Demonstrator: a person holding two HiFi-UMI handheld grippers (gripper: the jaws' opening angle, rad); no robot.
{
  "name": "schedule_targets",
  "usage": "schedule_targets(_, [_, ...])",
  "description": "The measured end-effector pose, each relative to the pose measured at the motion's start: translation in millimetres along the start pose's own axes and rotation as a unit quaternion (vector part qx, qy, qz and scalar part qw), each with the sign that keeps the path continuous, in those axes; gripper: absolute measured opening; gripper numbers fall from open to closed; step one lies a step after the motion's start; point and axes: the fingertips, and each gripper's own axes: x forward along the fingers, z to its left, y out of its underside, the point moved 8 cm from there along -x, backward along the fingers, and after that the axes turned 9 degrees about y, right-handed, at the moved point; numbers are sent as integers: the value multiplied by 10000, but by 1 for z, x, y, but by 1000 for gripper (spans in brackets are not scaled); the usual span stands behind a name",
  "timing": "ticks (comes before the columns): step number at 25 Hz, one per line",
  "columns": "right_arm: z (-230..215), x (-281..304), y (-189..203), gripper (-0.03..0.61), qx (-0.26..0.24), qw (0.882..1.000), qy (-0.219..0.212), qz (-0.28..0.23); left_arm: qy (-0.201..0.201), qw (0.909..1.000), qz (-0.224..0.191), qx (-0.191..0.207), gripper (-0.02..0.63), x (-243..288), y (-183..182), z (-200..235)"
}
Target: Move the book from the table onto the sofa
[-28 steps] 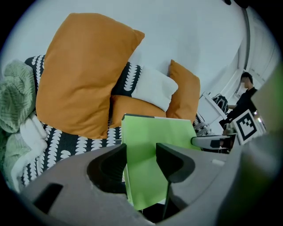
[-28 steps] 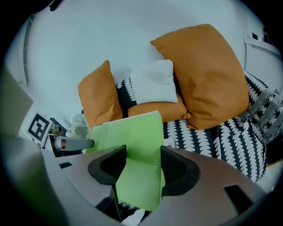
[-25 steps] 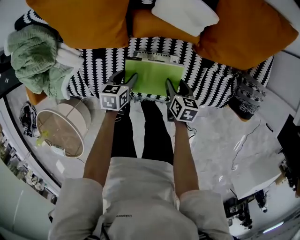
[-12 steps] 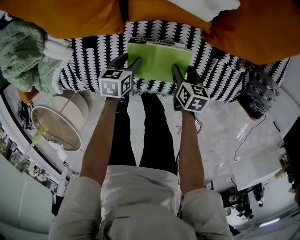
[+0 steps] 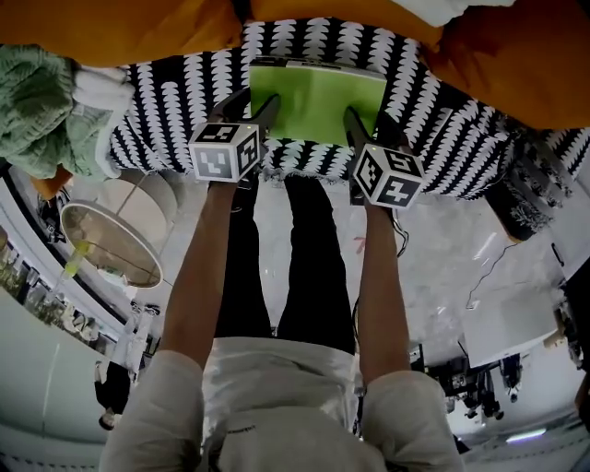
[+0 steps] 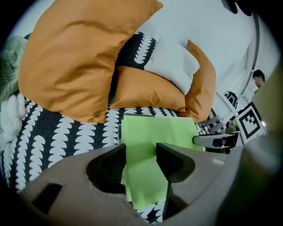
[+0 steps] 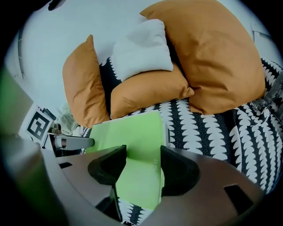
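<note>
**Grippers.** The left gripper (image 5: 251,101) is at the 9 o'clock edge of the book (image 5: 318,97), and the right gripper (image 5: 366,118) is at its 3 o'clock edge.

In the left gripper view, the left gripper (image 6: 141,152) has its jaws set wide and closed on the book (image 6: 154,128). The jaw at 3 o'clock lies over the green cover. The jaw at 9 o'clock sits against the outer edge, where white page ends show.

In the right gripper view, the right gripper (image 7: 143,156) mirrors this. Its jaws are wide and grip the book (image 7: 132,132). The 9 o'clock jaw is over the cover and the 3 o'clock jaw is at the page edge.

**Book.** The book is held flat between both grippers, cover up, over the front part of the sofa seat (image 5: 166,101). No view shows whether its underside rests on the seat.

**Surface.** The seat carries a black cover with white scallop marks (image 6: 66,132) (image 7: 208,128).
- Orange cushions (image 5: 120,23) (image 6: 75,57) (image 7: 216,53) stand at 12 o'clock from the book.
- A white cushion (image 6: 172,64) (image 7: 141,48) is among them.
- A green knitted blanket (image 5: 37,101) lies at 9 o'clock.

**Room.** At 6 o'clock from the seat is a pale marbled floor (image 5: 433,258) with a thin cable (image 5: 489,267) on it. A round pale stand (image 5: 111,244) is at 8 o'clock from the left gripper. The person's legs in black trousers (image 5: 304,258) are just in front of the seat.
</note>
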Motion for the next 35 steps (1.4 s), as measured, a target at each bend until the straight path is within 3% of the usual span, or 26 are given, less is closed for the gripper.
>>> schedule_targets(7, [-3, 6, 2, 222, 41, 9999, 12, 127, -35, 9999, 156, -57, 216, 6, -1, 0])
schedule_targets(15, [2, 27, 5, 222, 33, 10000, 0, 50, -82, 9999, 59, -112, 216, 18, 3, 19])
schedule_targets(28, [2, 11, 4, 222, 88, 9997, 171, -163, -63, 10000, 37, -62, 218, 14, 0, 6])
schedule_targets(35, [8, -9, 8, 222, 33, 9983, 398, -422, 87, 9998, -172, 106, 216, -6, 4, 6])
